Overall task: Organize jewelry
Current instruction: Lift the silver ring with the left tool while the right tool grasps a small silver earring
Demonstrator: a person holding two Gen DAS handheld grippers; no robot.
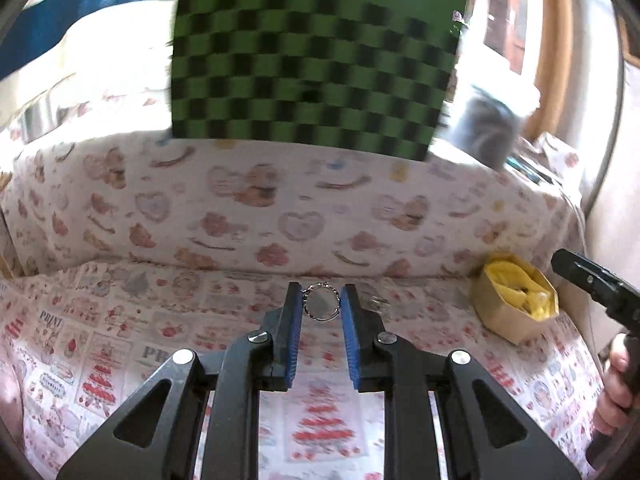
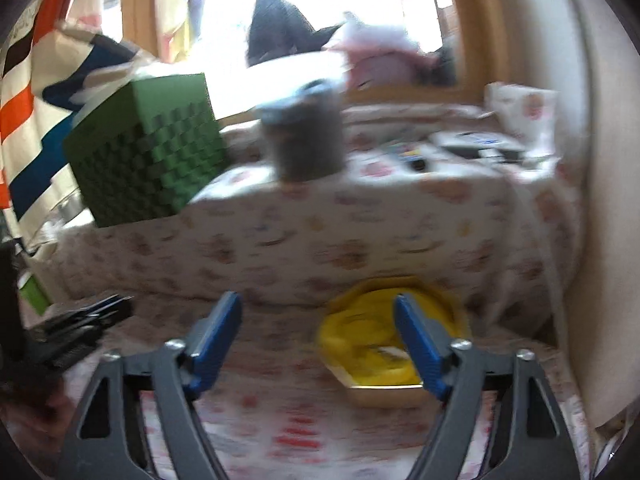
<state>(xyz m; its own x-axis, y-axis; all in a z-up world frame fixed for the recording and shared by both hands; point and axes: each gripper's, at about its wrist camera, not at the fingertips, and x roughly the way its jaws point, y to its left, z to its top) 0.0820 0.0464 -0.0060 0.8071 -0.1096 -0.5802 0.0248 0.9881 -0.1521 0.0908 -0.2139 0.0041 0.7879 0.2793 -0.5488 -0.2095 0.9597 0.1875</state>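
In the left wrist view, the left gripper (image 1: 322, 306) sits at lower centre with its blue pads nearly together, pinching a round silver ring-like jewel (image 1: 321, 305) at the tips, above the printed cloth (image 1: 120, 344). At right, a tan box with yellow lining (image 1: 516, 300) rests on the cloth, and a hand (image 1: 618, 392) at the right edge grips the black right gripper's handle. A green checkered box (image 1: 312, 68) fills the top.

The right wrist view, blurred, shows the right gripper (image 2: 318, 308) with its jaws wide apart and nothing between them. The tan box (image 2: 384, 344) lies just behind its right finger (image 2: 418, 344). The jewel cannot be made out here; the left gripper (image 2: 86, 318) is a dark shape at the left edge.
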